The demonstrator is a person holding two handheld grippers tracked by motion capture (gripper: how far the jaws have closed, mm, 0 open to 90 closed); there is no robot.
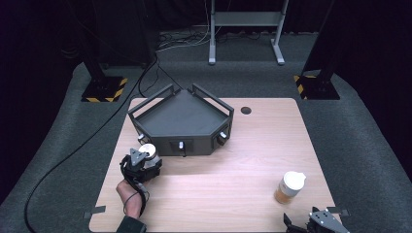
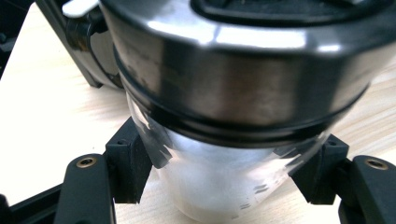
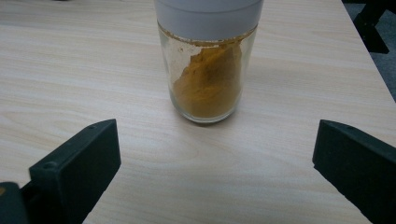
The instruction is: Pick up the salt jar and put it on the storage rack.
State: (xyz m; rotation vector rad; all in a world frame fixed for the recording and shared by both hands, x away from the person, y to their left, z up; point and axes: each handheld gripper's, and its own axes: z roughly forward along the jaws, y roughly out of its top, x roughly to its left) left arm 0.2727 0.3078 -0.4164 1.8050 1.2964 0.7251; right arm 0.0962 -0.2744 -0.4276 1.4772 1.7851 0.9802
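Note:
A clear glass jar (image 2: 219,186) with white contents and a steel lid (image 2: 243,79) sits between the jaws of my left gripper (image 2: 224,168), whose pads press on both its sides. In the high view this jar (image 1: 150,149) is by the front left corner of the dark grey tray (image 1: 180,116), with the left gripper (image 1: 145,158) just behind it. A glass jar of orange powder (image 3: 208,84) with a white lid stands upright on the table. My right gripper (image 3: 217,154) faces it from a short way off, jaws wide apart with nothing between them.
The angular tray has raised rails and small knobs (image 1: 181,144) on its front wall. The orange jar (image 1: 289,187) stands near the table's front right, with the right gripper (image 1: 303,217) at the front edge. A round hole (image 1: 246,110) marks the far tabletop.

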